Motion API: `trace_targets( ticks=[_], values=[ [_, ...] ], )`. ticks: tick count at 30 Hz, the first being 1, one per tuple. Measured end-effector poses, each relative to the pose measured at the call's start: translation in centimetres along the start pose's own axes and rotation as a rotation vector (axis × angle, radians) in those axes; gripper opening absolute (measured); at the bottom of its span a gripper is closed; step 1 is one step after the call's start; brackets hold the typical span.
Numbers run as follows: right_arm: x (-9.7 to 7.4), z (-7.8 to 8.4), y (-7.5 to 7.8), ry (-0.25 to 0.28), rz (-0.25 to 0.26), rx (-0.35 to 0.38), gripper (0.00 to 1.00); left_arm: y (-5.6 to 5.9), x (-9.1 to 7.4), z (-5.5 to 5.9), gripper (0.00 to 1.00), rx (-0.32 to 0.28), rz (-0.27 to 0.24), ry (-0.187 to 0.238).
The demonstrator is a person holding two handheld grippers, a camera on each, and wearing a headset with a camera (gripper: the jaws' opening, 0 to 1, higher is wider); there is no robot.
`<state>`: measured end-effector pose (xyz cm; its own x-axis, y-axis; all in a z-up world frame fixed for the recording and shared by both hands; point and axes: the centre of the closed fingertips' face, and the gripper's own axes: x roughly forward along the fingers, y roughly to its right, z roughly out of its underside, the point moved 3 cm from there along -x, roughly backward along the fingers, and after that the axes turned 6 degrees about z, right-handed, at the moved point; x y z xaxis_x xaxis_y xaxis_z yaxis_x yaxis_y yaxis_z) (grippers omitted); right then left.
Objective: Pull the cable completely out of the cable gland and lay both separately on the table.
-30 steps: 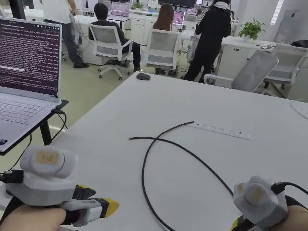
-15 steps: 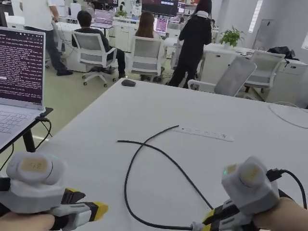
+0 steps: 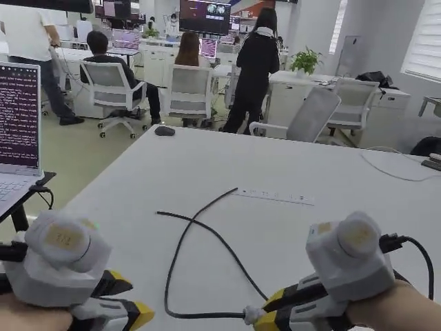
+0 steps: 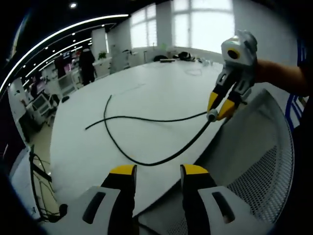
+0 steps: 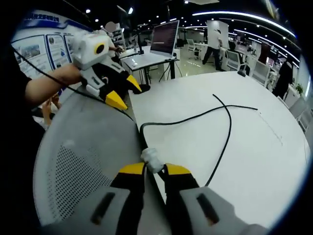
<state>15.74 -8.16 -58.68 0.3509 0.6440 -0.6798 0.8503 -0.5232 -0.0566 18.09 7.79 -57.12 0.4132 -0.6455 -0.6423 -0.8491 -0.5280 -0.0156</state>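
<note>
A long black cable point(image 3: 207, 227) lies looped and crossed over itself on the white table point(image 3: 331, 158). Its near end runs into a small white cable gland point(image 3: 251, 316). My right gripper point(image 3: 265, 318) is shut on that gland at the table's front edge; in the right gripper view the gland point(image 5: 152, 159) sits between the yellow tips of the right gripper point(image 5: 154, 170). My left gripper point(image 3: 138, 316) hangs at the bottom left, off the table. In its own view the left gripper point(image 4: 159, 171) stands open and holds nothing, well short of the cable point(image 4: 146, 119).
A white power strip point(image 3: 275, 197) lies beyond the cable. A dark mouse point(image 3: 164, 131) sits at the far edge. An open laptop point(image 3: 17, 131) stands on a side stand at left. A grey mesh chair point(image 4: 254, 161) is close under both grippers. People and office chairs fill the room behind.
My right gripper has come up and leftward along the front edge with the gland, bending the cable's near end. The left gripper has barely moved. The head camera has tilted up.
</note>
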Motion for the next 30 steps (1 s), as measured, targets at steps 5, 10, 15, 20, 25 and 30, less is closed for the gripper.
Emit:
trace_targets(
  ticks=[5,10,15,20,25,30],
  values=[
    [-1.3,-1.1,-0.8,0.057,0.011,0.039,0.13,4.4,1.5,-3.7,0.41,0.277,0.137,0.002],
    [-2.2,-1.6,-1.6,0.060,0.024,0.048,0.13,7.3,2.7,-5.6,0.43,0.445,0.184,0.019],
    [-2.9,-1.7,-2.4,0.026,0.023,0.056,0.13,9.7,2.8,-7.2,0.35,0.589,0.228,0.063],
    [-3.2,-1.9,-2.9,0.016,-0.002,0.077,0.13,10.7,3.1,-7.4,0.32,0.735,0.219,0.024],
    [-3.4,-2.0,-3.6,0.015,-0.038,0.087,0.13,11.2,3.3,-6.8,0.25,0.785,0.228,-0.009],
    [-3.4,-2.0,-4.0,0.009,-0.068,0.099,0.13,11.2,3.3,-6.5,0.18,0.825,0.237,-0.031]
  ],
)
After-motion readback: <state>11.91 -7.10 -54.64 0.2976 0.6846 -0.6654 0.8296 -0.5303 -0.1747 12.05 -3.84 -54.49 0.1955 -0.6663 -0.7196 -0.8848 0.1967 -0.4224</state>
